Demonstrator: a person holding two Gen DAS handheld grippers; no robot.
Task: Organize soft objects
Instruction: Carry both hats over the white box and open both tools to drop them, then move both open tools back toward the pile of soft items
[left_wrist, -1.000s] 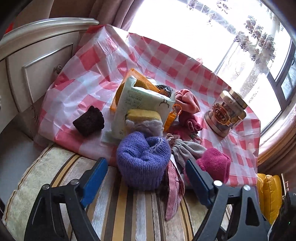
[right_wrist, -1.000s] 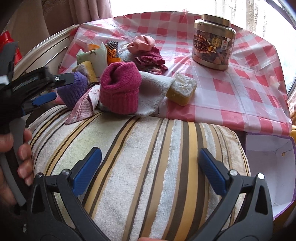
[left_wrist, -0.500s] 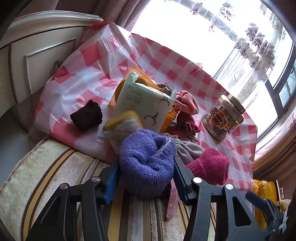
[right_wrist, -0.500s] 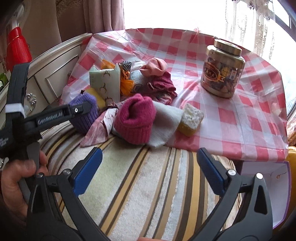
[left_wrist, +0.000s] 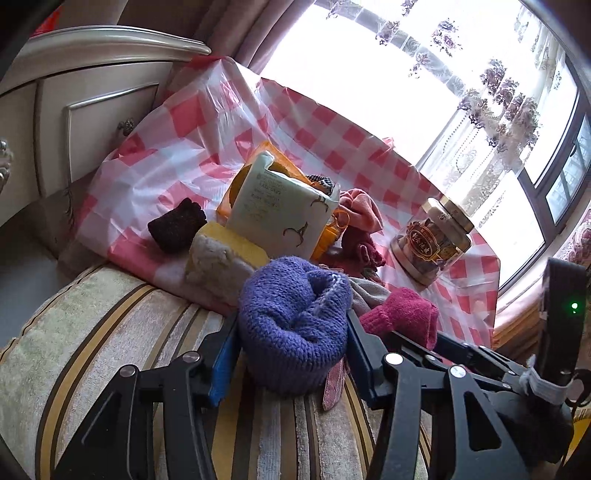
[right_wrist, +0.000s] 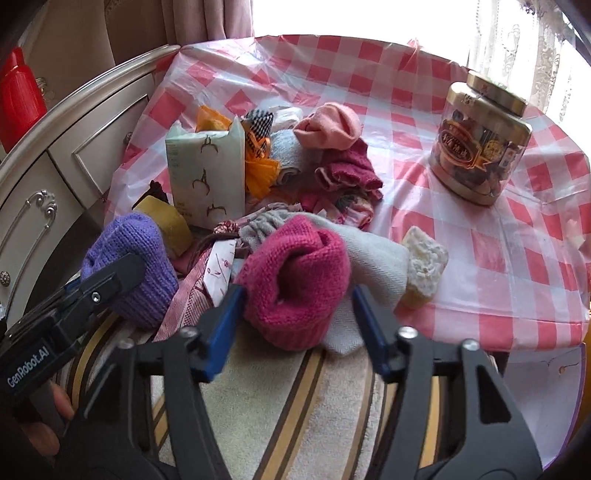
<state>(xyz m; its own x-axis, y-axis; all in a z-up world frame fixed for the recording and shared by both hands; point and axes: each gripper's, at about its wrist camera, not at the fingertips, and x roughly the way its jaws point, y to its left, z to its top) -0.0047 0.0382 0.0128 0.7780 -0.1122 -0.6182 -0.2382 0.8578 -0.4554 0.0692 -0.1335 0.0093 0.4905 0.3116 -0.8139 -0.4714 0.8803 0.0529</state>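
Jaws of left gripper (left_wrist: 291, 363) clamp purple hat (left_wrist: 293, 325); right gripper (right_wrist: 297, 328) just closing around magenta hat (right_wrist: 295, 286).

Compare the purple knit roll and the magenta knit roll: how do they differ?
The purple knit roll is clamped between the left hand-held gripper pads; the magenta knit roll lies on a grey cloth. Purple sits left, magenta right. Both are rolled knitwear at the striped cushion's edge.

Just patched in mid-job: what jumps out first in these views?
Two knitted bundles at the striped cushion's near edge: the left hand-held gripper is clamped on the purple one, while the right hand-held gripper, jaws just closing, straddles the magenta one. Behind, a gold-lidded jar stands on the checked cloth.
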